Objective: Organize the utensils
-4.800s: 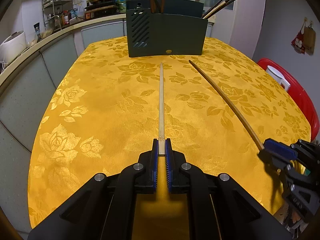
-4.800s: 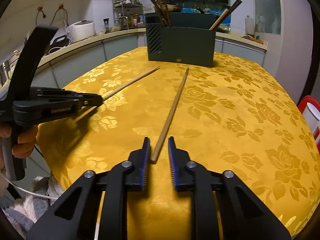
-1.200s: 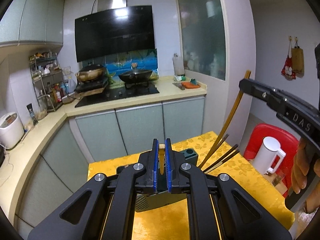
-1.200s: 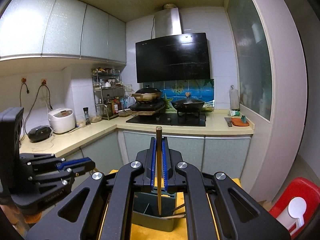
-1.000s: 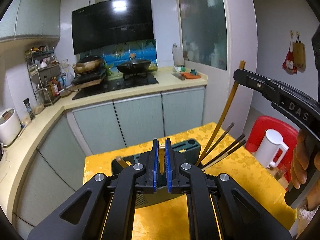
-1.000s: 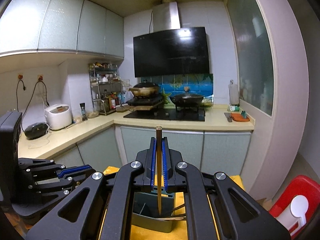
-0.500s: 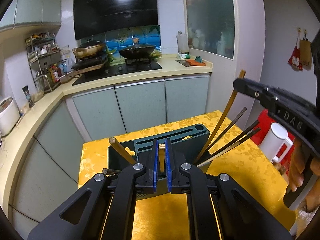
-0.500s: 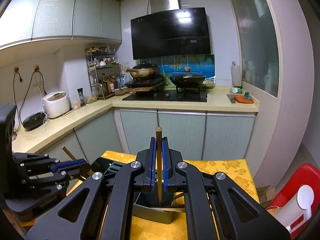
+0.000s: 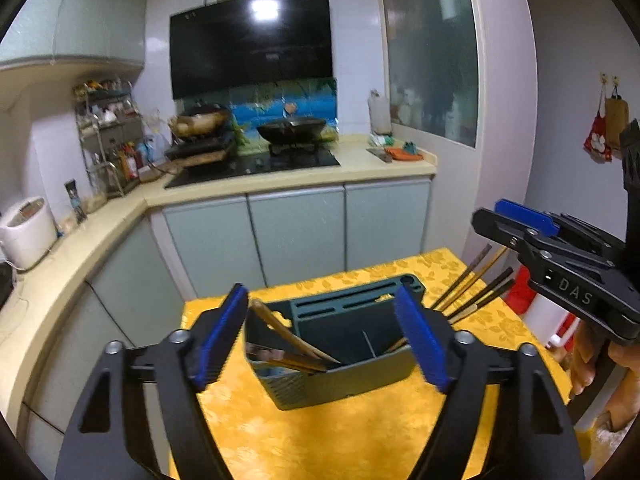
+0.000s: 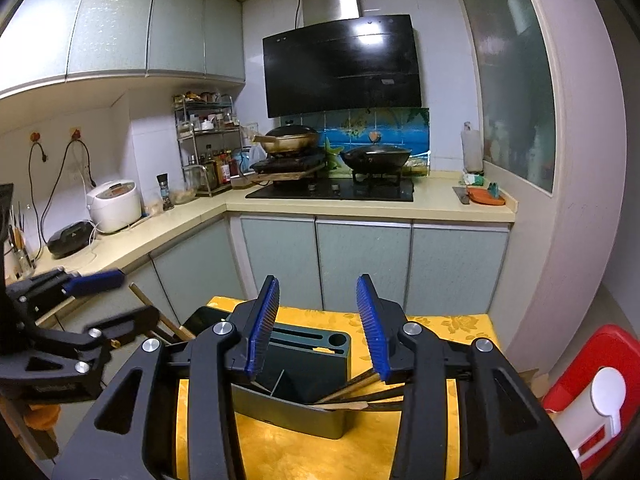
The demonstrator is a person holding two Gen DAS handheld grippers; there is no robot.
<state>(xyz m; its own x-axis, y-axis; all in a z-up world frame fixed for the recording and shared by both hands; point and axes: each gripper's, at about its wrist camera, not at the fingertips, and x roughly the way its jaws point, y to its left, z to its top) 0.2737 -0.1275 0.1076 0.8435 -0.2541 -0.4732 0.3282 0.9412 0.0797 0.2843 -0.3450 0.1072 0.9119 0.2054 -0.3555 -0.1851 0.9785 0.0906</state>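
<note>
Now both grippers are held above the dark green utensil holder, which stands on the yellow floral tablecloth. The left gripper is seen with jaws spread wide and opening, nothing pressed by the blue pads; brown chopsticks lean in the holder's left compartment below it. The right gripper is seen partly spread, jaws opening, nothing gripped between them. More chopsticks are fanned out from the holder's right end, dark and light ones mixed. In the right wrist view, their ends are seen slanting out over the holder's rim. A hand is glimpsed on the right gripper's handle. A red chair with a white kettle is noted beside the table.
</note>
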